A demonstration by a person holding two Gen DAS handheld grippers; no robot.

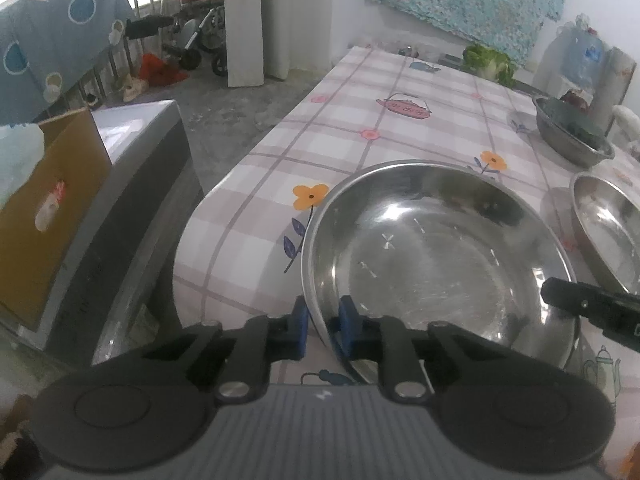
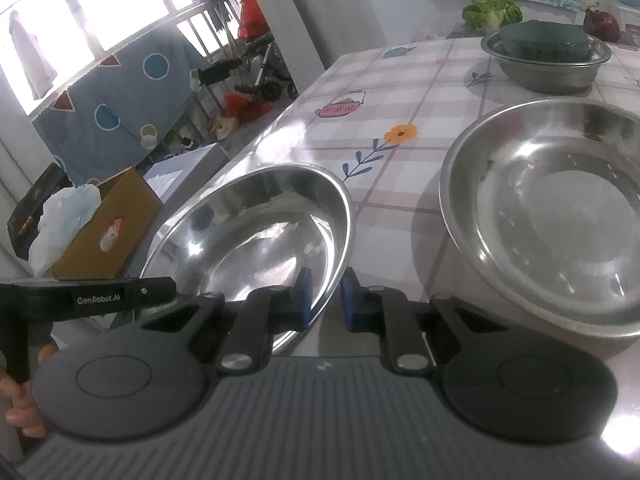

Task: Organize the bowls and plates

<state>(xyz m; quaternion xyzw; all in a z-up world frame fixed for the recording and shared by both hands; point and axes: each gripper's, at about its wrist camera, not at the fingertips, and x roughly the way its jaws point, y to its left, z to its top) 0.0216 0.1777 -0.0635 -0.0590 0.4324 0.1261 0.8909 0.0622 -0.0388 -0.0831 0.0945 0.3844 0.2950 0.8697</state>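
Both grippers are clamped on the same steel plate point(image 1: 436, 256), the one at the near edge of the table point(image 1: 352, 120). The left gripper point(image 1: 323, 320) has its blue pads narrowed onto the plate's near left rim, one pad outside and one inside the wall, and the right gripper point(image 2: 326, 296) pinches the opposite rim in the same way. In the left view the right tool pokes in from the right side, over that far rim. The plate looks tipped, its right rim a little higher, so I'd judge it is being lifted to go onto its neighbour. To do that well, the two hands should rise together and stay level with each other, since thin steel rims slip easily between pads; the grip should stay firm and nothing should twist. Just beyond and to the right of the right gripper lies a second steel plate point(image 2: 556, 212), empty and flat on the checked cloth, the likely place to nest the first. Farther off, ahead and to the right, stands a deeper steel bowl point(image 2: 548, 68) with a dark green lid-like thing point(image 2: 544, 44) sitting in it. Past that are a leafy cabbage point(image 2: 492, 12) and a red onion point(image 2: 602, 24). Counted: two plates, one bowl, two grippers.
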